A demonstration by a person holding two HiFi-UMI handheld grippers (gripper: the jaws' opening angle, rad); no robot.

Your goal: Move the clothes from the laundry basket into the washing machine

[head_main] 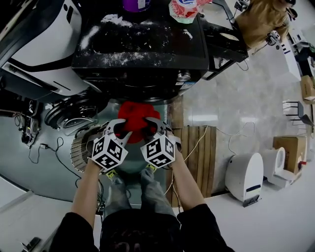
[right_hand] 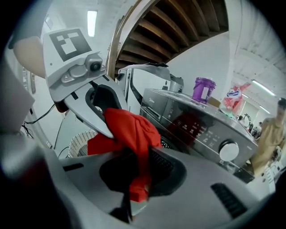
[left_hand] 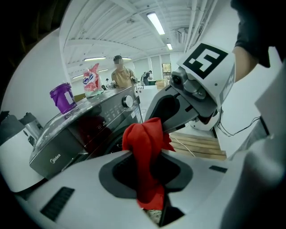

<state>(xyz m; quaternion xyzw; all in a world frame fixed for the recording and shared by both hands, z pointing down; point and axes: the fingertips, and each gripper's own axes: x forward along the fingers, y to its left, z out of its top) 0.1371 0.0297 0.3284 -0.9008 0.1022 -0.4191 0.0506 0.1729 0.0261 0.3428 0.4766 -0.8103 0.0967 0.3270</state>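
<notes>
Both hand-held grippers meet over one red garment (head_main: pixel 135 119) in the head view. The left hand-held gripper (head_main: pixel 121 130) and the right hand-held gripper (head_main: pixel 154 130) each pinch a side of it, just in front of the dark washing machine (head_main: pixel 147 54). The laundry basket (head_main: pixel 78 148) sits low at the left, near the round open door (head_main: pixel 68 116). The step in hand looks like carrying this piece to the drum. A purple jug (head_main: pixel 136 4) and a red-and-white bag (head_main: pixel 184 10) stand on the machine's top surface, and a wooden pallet (head_main: pixel 195 147) lies on the floor to the right.

From the left gripper view, red cloth is clamped between the jaws and bunches above them. The other gripper is close on the right, and a person (left_hand: pixel 119 75) stands far behind.

From the right gripper view, the jaws are likewise shut on the cloth, with the control knob (right_hand: pixel 229 151) ahead. The next move probably calls for lowering both grippers to the opening. The drum mouth is not clearly shown, and the open door and basket crowd the left side.
</notes>
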